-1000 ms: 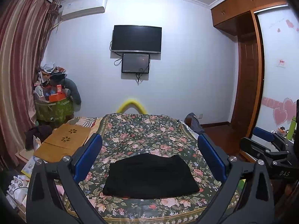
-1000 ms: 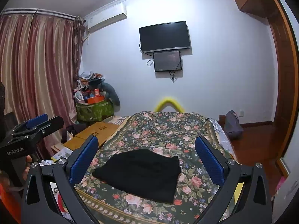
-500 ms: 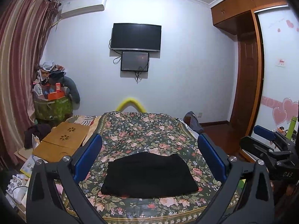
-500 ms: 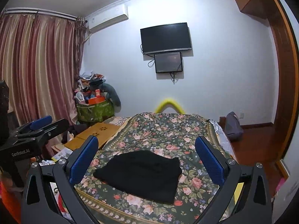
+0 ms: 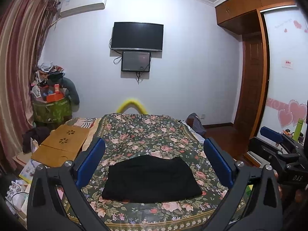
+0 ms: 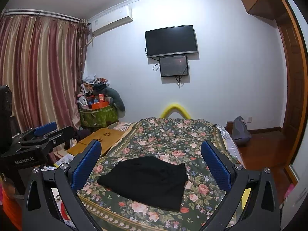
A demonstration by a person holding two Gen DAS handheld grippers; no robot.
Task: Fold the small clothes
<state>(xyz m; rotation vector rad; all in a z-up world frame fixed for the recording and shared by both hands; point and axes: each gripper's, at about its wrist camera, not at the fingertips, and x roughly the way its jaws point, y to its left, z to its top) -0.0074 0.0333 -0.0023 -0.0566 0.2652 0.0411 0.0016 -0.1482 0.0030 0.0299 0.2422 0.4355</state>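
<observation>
Cloth: a black cloth [image 5: 152, 179] [image 6: 146, 179] lies folded flat on the bed [image 5: 146, 130] [image 6: 173, 134], near its front edge, about midway between the side edges.
Left gripper [image 5: 154, 161]: held above the bed's front edge, its 2 blue-padded fingers [image 5: 90, 161] wide apart, holding nothing, clear of the cloth.
Right gripper [image 6: 152, 162]: likewise above the front edge, fingers [image 6: 215, 165] wide apart, holding nothing.
Bed cover: dark floral.

"GenRobot.AI" on left tongs [image 6: 46, 130]; perhaps "DAS" on right tongs [image 5: 273, 134].
</observation>
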